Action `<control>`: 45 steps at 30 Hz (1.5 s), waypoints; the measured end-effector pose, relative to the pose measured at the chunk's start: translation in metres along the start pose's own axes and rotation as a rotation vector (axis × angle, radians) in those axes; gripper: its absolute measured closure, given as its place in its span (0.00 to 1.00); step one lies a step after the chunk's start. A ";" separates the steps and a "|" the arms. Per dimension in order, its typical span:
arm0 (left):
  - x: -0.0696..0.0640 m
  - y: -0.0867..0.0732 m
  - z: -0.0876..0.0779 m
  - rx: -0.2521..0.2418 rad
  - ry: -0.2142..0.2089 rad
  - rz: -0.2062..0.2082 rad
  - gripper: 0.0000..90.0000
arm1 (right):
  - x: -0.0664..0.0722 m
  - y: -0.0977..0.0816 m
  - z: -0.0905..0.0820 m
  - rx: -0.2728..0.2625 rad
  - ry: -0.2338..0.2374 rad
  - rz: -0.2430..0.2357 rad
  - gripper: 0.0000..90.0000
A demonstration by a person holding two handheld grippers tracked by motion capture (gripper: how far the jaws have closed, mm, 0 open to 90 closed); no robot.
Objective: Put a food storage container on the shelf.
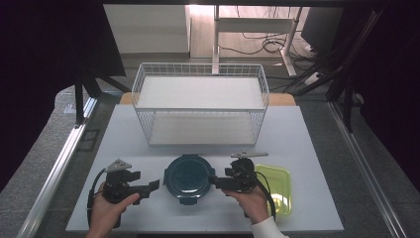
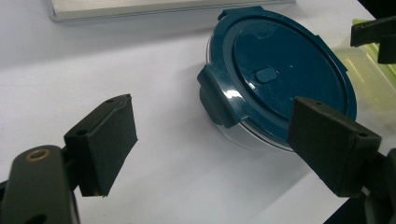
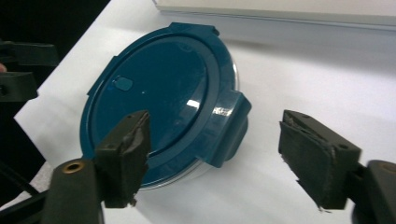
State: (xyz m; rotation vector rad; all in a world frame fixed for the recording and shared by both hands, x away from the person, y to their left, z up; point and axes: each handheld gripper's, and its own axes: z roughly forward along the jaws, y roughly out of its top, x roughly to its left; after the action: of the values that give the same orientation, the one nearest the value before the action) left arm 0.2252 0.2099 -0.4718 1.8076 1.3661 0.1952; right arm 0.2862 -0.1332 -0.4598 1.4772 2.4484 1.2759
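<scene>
A round clear container with a dark blue clip-on lid point(image 1: 188, 177) point(image 2: 280, 70) point(image 3: 159, 93) stands near the front of the white table point(image 1: 124, 139). My left gripper point(image 1: 153, 187) point(image 2: 210, 140) is open just left of the container, with nothing between its pads. On the container's other side my right gripper point(image 1: 214, 181) point(image 3: 219, 147) is open. One of the lid's side clips point(image 3: 229, 126) lies between its jaws, and neither pad touches it. All the lid's clips look folded down.
A white two-shelf wire rack point(image 1: 200, 104) stands behind the container at the table's middle. A yellow-green translucent tray point(image 1: 275, 186) point(image 2: 369, 79) lies under and to the right of my right hand. Dark drapes close off both sides.
</scene>
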 end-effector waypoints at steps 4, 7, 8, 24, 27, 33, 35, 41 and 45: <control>0.001 0.000 0.001 0.001 -0.029 -0.025 0.16 | 0.002 0.001 0.004 0.007 0.008 -0.004 0.23; -0.001 0.001 -0.003 -0.033 -0.051 -0.052 0.15 | 0.004 0.002 0.005 0.009 0.025 0.001 0.22; -0.002 0.002 -0.004 -0.039 -0.056 -0.050 0.14 | 0.004 0.003 0.005 0.008 0.026 0.000 0.22; 0.012 0.015 0.035 0.014 -0.221 -0.206 0.11 | 0.001 0.011 0.034 0.071 0.055 0.105 0.13; 0.012 0.015 0.041 0.029 -0.238 -0.219 0.11 | 0.001 0.009 0.037 0.079 0.051 0.108 0.12; 0.010 0.014 0.053 0.063 -0.266 -0.234 0.11 | 0.000 0.007 0.043 0.088 0.062 0.133 0.10; 0.011 0.012 0.058 0.078 -0.275 -0.249 0.11 | 0.000 0.007 0.045 0.089 0.068 0.143 0.10; 0.015 0.008 0.069 0.109 -0.292 -0.279 0.12 | -0.004 0.005 0.051 0.098 0.089 0.184 0.10; 0.014 0.006 0.073 0.122 -0.316 -0.283 0.16 | -0.005 0.002 0.054 0.113 0.093 0.197 0.10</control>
State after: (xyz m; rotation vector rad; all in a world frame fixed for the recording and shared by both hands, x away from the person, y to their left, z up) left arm 0.2769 0.1837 -0.5193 1.6344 1.4064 -0.3177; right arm 0.3117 -0.1028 -0.4965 1.7651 2.5256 1.2833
